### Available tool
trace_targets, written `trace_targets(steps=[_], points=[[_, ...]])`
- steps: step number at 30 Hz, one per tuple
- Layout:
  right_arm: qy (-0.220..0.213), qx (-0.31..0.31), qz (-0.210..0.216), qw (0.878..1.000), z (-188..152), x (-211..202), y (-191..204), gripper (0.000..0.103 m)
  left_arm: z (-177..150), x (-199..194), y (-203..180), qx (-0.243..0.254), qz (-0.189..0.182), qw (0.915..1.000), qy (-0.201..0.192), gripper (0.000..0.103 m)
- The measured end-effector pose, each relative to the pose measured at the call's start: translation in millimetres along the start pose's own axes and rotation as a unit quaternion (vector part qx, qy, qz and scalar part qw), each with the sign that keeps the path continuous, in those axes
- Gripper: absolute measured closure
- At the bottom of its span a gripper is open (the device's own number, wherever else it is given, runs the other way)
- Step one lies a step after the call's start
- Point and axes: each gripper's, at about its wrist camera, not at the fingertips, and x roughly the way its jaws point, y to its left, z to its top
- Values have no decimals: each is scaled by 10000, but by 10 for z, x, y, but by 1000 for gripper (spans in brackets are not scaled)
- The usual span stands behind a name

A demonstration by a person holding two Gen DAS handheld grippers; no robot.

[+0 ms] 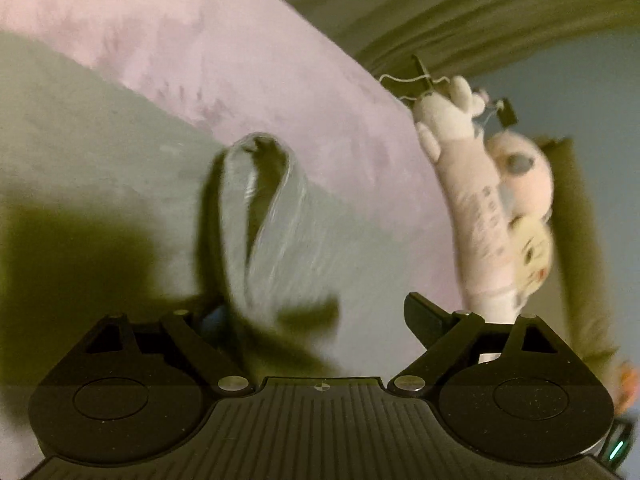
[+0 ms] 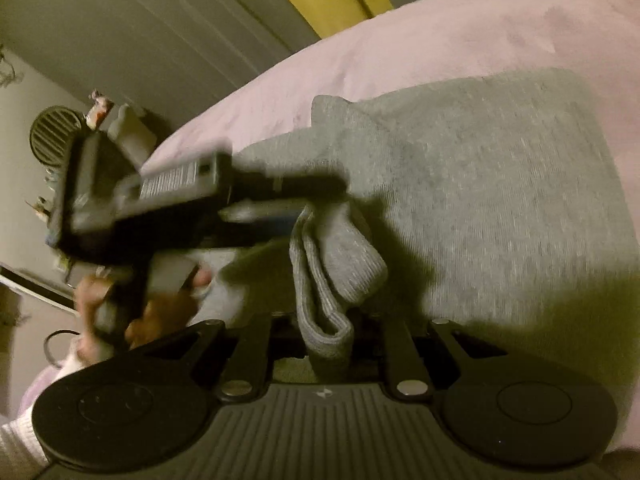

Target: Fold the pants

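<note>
Left wrist view: the grey pants lie on a pink blanket, blurred, with their left part lost in dark shadow. The ribbed cuff stands up in a loop at the middle of the pants, and where its lower end goes is hidden by shadow. The left gripper has its jaws spread wide; the left finger is mostly swallowed by that shadow, and nothing is pressed between the pads. To the right of the cuff, at the blanket's edge, lies a pale plush toy, partly cut off behind the gripper's frame.

Right wrist view: the pants spread over the blanket. The right gripper is pinched on the ribbed cuff; its fingertips are hidden under the folded fabric. Left of the cuff, the left gripper reaches in, smeared by blur and covering part of the pants. The hand holding it is barely legible.
</note>
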Motion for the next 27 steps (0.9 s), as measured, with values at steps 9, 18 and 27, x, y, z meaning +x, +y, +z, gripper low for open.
trace_targets(steps=[9,18,27], points=[[-111,-61,-56,9999,-44,-161,41,88,110,45,-116,291,163,9994,-99,87],[-447,-899,-355,9943,-166,-272,508,88,255,-463,-508,1080,231,9929,-432,87],[92,-1503,-196,9884,-209,487,894,87,141,-567,279,1036,1657,9804,-244,62]])
